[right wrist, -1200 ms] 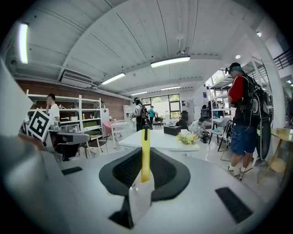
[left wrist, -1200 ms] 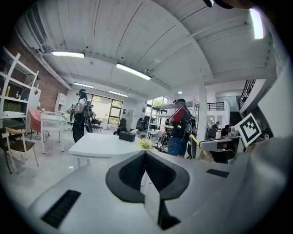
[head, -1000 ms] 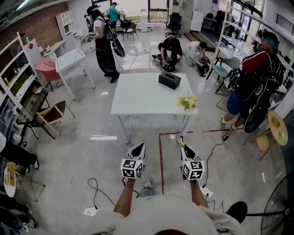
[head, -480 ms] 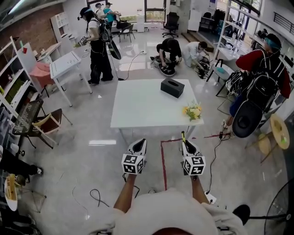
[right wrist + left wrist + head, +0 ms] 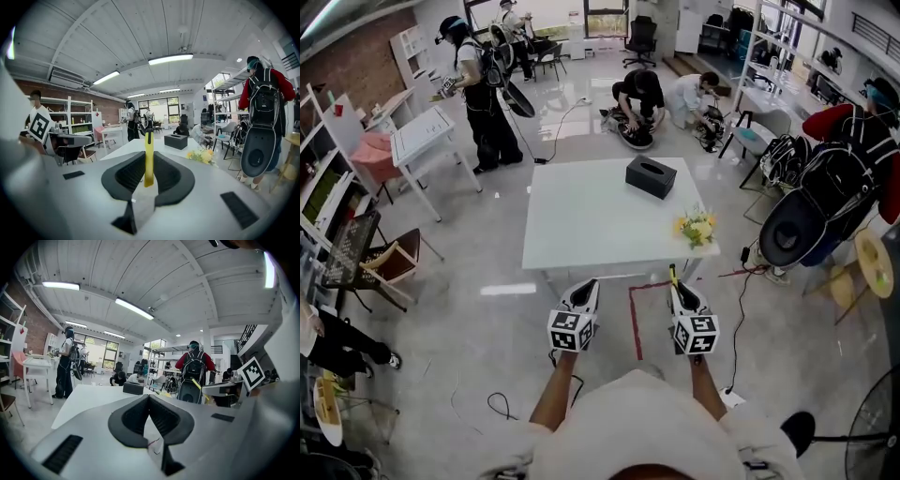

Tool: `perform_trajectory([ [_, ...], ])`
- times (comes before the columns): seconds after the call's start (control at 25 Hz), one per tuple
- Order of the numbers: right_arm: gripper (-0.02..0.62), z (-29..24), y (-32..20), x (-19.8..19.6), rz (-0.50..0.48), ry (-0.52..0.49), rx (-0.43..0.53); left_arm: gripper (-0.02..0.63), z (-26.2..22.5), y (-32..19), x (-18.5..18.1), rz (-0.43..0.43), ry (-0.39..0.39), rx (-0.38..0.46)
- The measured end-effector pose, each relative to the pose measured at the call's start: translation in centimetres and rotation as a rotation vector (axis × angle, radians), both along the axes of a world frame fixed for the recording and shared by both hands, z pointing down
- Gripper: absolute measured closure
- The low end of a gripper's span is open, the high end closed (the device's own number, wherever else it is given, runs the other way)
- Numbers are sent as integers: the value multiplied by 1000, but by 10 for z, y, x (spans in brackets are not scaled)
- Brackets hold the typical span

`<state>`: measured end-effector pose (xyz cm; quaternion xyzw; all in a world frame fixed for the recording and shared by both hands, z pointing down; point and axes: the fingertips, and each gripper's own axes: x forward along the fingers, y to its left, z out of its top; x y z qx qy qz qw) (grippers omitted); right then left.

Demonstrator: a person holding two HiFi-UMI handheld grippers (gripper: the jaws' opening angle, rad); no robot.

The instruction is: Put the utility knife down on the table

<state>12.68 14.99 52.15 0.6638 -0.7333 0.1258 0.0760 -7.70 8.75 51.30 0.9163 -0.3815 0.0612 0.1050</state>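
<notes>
A yellow utility knife [image 5: 149,145] stands upright between the jaws of my right gripper [image 5: 149,158], which is shut on it. In the head view its tip [image 5: 672,275] sticks out ahead of the right gripper [image 5: 676,287]. My left gripper [image 5: 588,285] is level beside it. Its pads [image 5: 140,413] meet at the tips with nothing between them. Both grippers hover over the floor just short of the near edge of the white table [image 5: 581,225]. On the table are a black tissue box [image 5: 652,176] and a small bunch of yellow flowers [image 5: 697,228].
Red tape [image 5: 636,319] and a cable [image 5: 737,319] lie on the floor under my hands. A person with a large backpack [image 5: 825,202] stands right of the table. Two people [image 5: 661,94] crouch behind it. Another person [image 5: 478,94], a small white table [image 5: 417,136] and a chair [image 5: 389,267] are at the left.
Both grippers have come forward together and the table's near edge is now close in front of them. The knife stays gripped. The bystanders at the left and right have shifted.
</notes>
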Motion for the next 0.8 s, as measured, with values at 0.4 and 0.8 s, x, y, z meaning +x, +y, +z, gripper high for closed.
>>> perform_trajectory([
  [0.4, 523, 14, -46, 14, -3, -17, -16, 586, 15, -46, 13, -3, -14, -26],
  [0.8, 523, 17, -143, 42, -35, -12, -17, 586, 20, -140, 41, -35, -6, -34],
])
